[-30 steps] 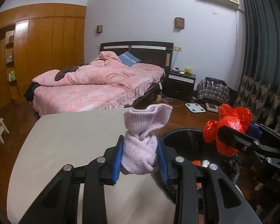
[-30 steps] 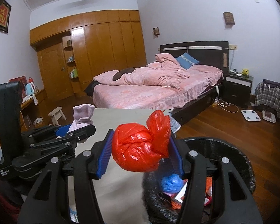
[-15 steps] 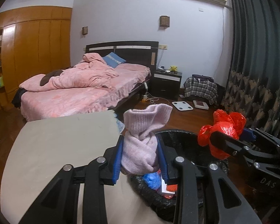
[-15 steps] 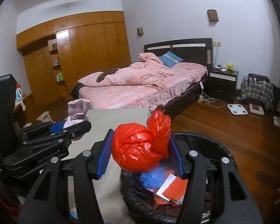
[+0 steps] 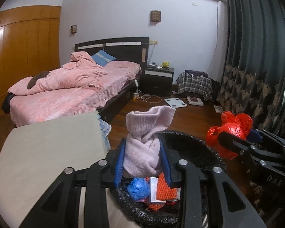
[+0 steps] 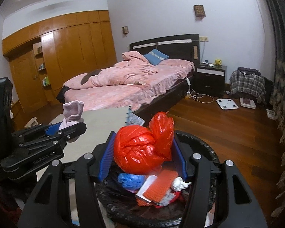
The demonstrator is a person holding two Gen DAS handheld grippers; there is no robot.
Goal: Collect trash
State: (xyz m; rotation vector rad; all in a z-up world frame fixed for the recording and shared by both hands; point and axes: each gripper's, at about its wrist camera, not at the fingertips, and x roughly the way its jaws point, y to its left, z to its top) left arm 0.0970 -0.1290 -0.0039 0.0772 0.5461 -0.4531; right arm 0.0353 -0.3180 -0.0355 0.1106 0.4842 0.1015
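The left gripper is clamped on the pink sock, the right gripper on the red bag. Both are best released only when centred above the bin at lower centre.

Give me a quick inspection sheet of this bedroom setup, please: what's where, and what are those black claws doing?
Surface: grey table top, bare where visible.
Job's things: pink knotted sock; red plastic bag; black-lined bin already holding blue, orange and white scraps.
Clutter: scale, plaid bag on the floor.
Grippers: left gripper clamps the sock over the bin's rim; right gripper clamps the red bag above the bin.
Cables: white cord by the bed.
Surroundings: pink bed, wooden wardrobe, dark curtain.
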